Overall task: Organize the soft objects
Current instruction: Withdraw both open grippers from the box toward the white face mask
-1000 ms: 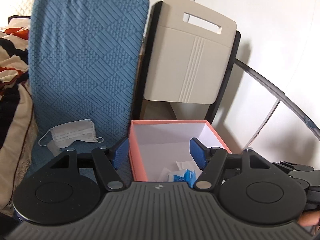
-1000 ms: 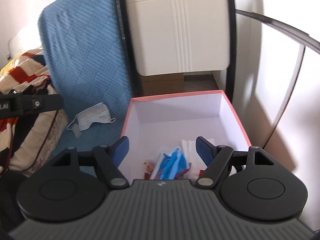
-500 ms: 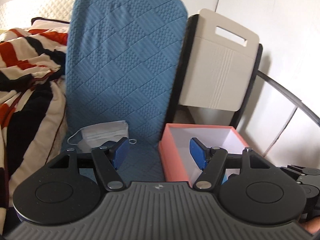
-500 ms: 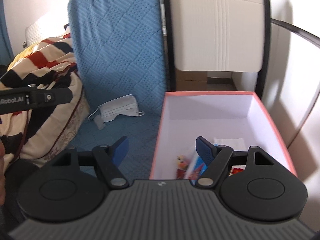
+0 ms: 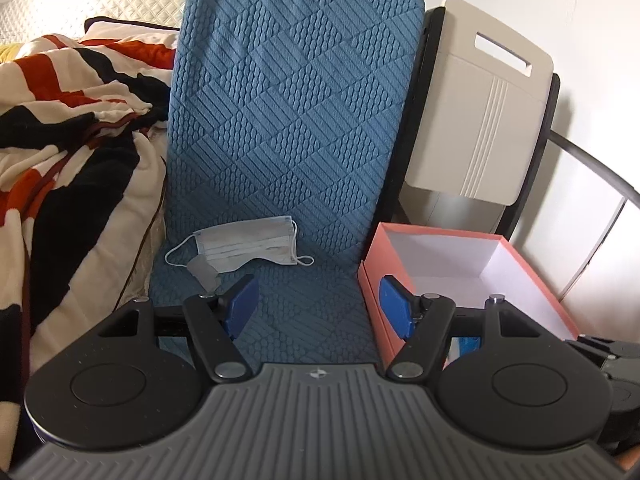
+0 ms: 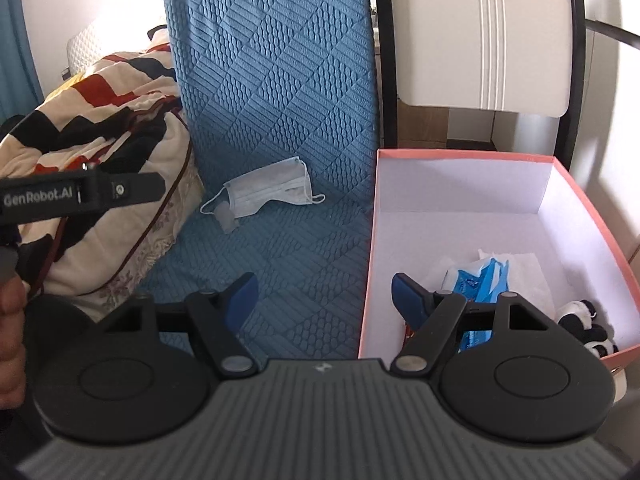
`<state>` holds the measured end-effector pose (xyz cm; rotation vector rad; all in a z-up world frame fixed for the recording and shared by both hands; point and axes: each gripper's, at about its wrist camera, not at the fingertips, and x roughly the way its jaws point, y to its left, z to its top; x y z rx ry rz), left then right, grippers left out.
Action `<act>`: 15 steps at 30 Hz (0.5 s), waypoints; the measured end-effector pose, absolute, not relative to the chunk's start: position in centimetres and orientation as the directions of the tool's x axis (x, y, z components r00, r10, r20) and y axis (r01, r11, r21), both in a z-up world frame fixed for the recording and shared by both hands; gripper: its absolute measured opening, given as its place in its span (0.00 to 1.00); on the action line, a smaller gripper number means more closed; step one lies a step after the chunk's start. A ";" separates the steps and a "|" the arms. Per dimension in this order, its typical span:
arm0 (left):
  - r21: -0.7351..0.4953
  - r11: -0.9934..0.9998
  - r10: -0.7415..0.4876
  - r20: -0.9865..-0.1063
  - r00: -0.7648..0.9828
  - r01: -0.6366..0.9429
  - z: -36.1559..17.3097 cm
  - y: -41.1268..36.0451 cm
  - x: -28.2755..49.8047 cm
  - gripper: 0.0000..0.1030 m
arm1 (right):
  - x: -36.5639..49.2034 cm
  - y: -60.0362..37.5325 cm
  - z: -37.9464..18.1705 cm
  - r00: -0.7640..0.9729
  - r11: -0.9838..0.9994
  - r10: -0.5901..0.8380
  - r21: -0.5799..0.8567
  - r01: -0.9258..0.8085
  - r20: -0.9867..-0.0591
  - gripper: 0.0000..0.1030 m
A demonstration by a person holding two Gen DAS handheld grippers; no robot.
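Note:
A pale blue face mask (image 5: 248, 246) (image 6: 272, 192) lies on the seat of the blue quilted cushion (image 5: 288, 120) (image 6: 280, 100). To its right stands a pink box (image 5: 370, 276) (image 6: 370, 240) with a white inside; it holds a blue packet (image 6: 480, 280), white tissue and a black-and-white plush toy (image 6: 588, 324). My left gripper (image 5: 318, 306) is open and empty, hanging above the seat short of the mask, its right finger in front of the box's left wall. My right gripper (image 6: 324, 300) is also open and empty, straddling that same box wall.
A striped red, black and cream blanket (image 5: 68, 140) (image 6: 100, 120) is heaped at the left. A beige folded panel in a black frame (image 5: 480, 112) (image 6: 480, 32) leans behind the box. The left gripper's body (image 6: 76, 194) and a hand (image 6: 10, 336) show at the left edge of the right wrist view.
Both views have swung left, away from the box and toward the mask on the blue cushion. The mask now looks larger and nearer. Both grippers' jaws kept the same spread.

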<state>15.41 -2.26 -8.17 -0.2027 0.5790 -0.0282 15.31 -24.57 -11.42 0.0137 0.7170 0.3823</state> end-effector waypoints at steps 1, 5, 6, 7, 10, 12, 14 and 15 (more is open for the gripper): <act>-0.198 0.980 -0.082 -0.542 0.836 -0.032 -8.7 -2.0 15.4 0.70 | 15.3 -24.5 -11.7 0.686 0.930 0.348 0.141 -0.340 -0.639 0.73; -0.186 0.982 -0.067 -0.549 0.833 -0.044 -10.2 -1.5 15.3 0.70 | 15.5 -23.7 -12.8 0.683 0.928 0.349 0.136 -0.347 -0.641 0.73; -0.180 0.982 -0.059 -0.553 0.831 -0.050 -10.6 -1.4 15.2 0.70 | 15.6 -23.5 -13.1 0.682 0.928 0.350 0.138 -0.346 -0.642 0.73; -0.177 0.983 -0.054 -0.556 0.830 -0.055 -10.9 -1.2 15.2 0.70 | 15.6 -23.3 -13.4 0.683 0.929 0.349 0.138 -0.344 -0.642 0.73; -0.195 0.979 -0.055 -0.558 0.828 -0.066 -11.8 -0.5 14.9 0.70 | 15.6 -22.7 -14.0 0.689 0.929 0.348 0.136 -0.345 -0.636 0.73; -0.203 0.977 -0.056 -0.563 0.825 -0.073 -12.4 0.0 14.8 0.70 | 15.6 -22.4 -14.4 0.687 0.929 0.352 0.146 -0.341 -0.636 0.73; -0.203 0.976 -0.053 -0.569 0.821 -0.078 -12.9 0.2 14.6 0.70 | 15.5 -22.3 -14.8 0.686 0.929 0.353 0.152 -0.337 -0.637 0.73; -0.204 0.976 -0.052 -0.571 0.819 -0.080 -13.1 0.4 14.6 0.70 | 15.4 -22.1 -15.0 0.685 0.929 0.352 0.153 -0.336 -0.638 0.73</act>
